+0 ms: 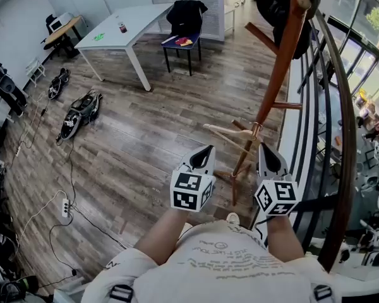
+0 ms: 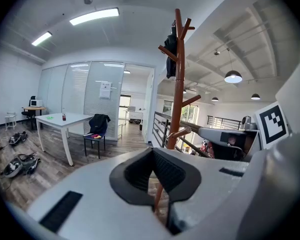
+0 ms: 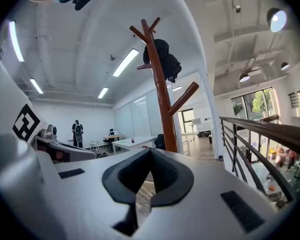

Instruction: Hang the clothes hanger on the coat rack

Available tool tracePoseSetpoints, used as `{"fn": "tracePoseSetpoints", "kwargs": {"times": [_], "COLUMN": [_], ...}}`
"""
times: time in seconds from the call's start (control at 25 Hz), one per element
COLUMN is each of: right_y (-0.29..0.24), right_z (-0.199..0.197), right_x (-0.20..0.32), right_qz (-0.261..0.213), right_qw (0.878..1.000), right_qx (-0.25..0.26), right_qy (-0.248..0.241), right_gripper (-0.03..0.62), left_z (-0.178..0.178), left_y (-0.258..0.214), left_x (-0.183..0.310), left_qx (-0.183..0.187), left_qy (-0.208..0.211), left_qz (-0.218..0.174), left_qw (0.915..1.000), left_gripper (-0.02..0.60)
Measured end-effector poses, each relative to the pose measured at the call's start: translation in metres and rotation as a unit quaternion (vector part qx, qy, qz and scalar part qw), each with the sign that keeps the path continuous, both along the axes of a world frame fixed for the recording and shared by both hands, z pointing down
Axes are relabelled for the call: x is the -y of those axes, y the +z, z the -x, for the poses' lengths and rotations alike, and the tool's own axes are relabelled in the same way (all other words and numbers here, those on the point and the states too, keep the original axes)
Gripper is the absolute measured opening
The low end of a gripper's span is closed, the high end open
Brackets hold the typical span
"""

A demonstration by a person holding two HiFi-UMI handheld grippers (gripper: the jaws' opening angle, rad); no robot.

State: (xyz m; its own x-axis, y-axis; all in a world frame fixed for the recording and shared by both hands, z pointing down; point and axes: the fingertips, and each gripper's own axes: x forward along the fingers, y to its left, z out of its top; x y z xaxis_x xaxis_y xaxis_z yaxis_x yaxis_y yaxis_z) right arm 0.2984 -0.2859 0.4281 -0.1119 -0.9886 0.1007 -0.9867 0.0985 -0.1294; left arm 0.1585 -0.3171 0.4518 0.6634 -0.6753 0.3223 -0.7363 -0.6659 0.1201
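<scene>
A brown wooden coat rack (image 1: 281, 62) stands by the railing, with a dark garment (image 1: 284, 5) on its top pegs. A pale wooden clothes hanger (image 1: 227, 133) hangs by its hook low on the rack's pole. My left gripper (image 1: 202, 153) is just left of the hanger and below it, and is shut and empty. My right gripper (image 1: 270, 151) sits right of the pole, shut with nothing in it. The rack (image 2: 178, 84) rises beyond the left gripper (image 2: 152, 151) in the left gripper view. In the right gripper view the rack (image 3: 162, 104) stands past my right gripper (image 3: 150, 151).
A dark railing (image 1: 341, 106) runs along the right, close behind the rack. A white table (image 1: 123, 27) and a chair with a dark jacket (image 1: 184, 17) stand at the far side. Gear (image 1: 81, 112) and a power strip with cables (image 1: 64, 207) lie on the wooden floor at left.
</scene>
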Motion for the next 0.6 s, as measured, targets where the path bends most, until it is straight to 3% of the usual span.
{"fn": "tracePoseSetpoints", "kwargs": {"times": [0.6], "right_y": [0.017], "right_z": [-0.003], "right_x": [0.001], "right_qz": [0.021], "right_qw": [1.0], "right_qx": [-0.005], "right_qy": [-0.006], "right_gripper": [0.0], "left_z": [-0.01], "left_y": [0.006], "left_x": [0.0], "left_qx": [0.0], "left_qy": [0.009], "left_qz": [0.001], "left_qw": [1.0], "left_gripper": [0.004]}}
